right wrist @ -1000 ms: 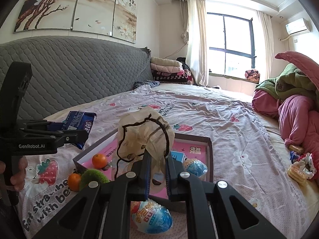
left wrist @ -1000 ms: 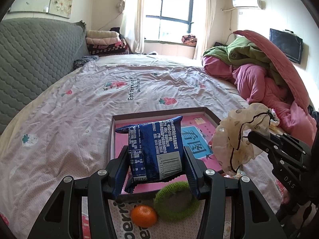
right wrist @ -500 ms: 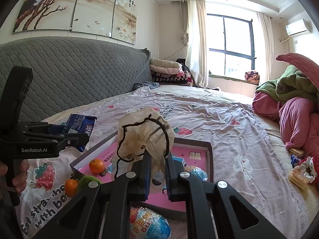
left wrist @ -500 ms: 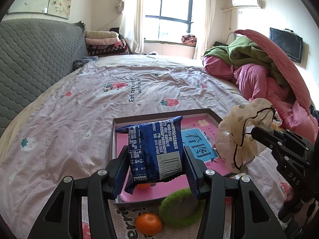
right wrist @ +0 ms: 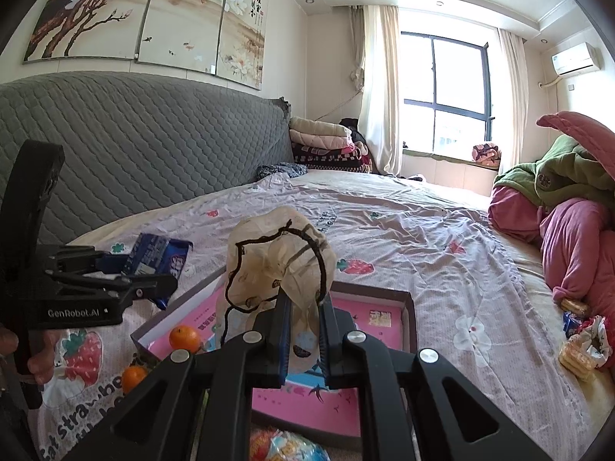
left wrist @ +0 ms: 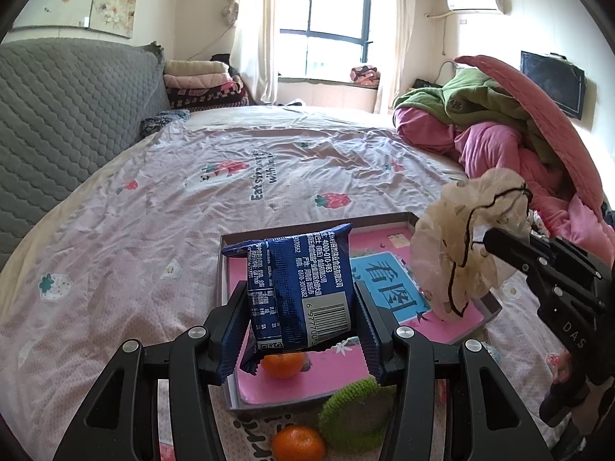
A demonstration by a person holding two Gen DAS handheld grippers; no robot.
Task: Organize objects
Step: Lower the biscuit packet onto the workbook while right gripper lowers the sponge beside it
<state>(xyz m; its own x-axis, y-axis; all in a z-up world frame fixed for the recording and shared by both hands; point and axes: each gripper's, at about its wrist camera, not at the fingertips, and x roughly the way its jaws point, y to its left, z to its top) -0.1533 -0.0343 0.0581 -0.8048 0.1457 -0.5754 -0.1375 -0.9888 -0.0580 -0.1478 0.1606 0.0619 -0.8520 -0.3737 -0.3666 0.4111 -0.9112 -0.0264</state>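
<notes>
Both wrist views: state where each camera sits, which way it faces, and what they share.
Left wrist: on the left gripper, facing up the bed to the window; its fingers clamp a blue snack packet.
Right wrist: on the right gripper, facing likewise; shut on a beige cloth bag; a hand shows.
Shared: pink tray, oranges, each other's gripper.

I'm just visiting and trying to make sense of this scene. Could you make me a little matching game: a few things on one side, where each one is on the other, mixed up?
Things:
1. blue snack packet
2. cream scrunchie
3. green ring
4. tangerine under the packet

Places:
A. on the bedsheet, just outside the tray
B. clamped in the right gripper
C. lying inside the pink tray
D. clamped in the left gripper

Pairs: 1-D, 2-B, 3-A, 4-C
</notes>
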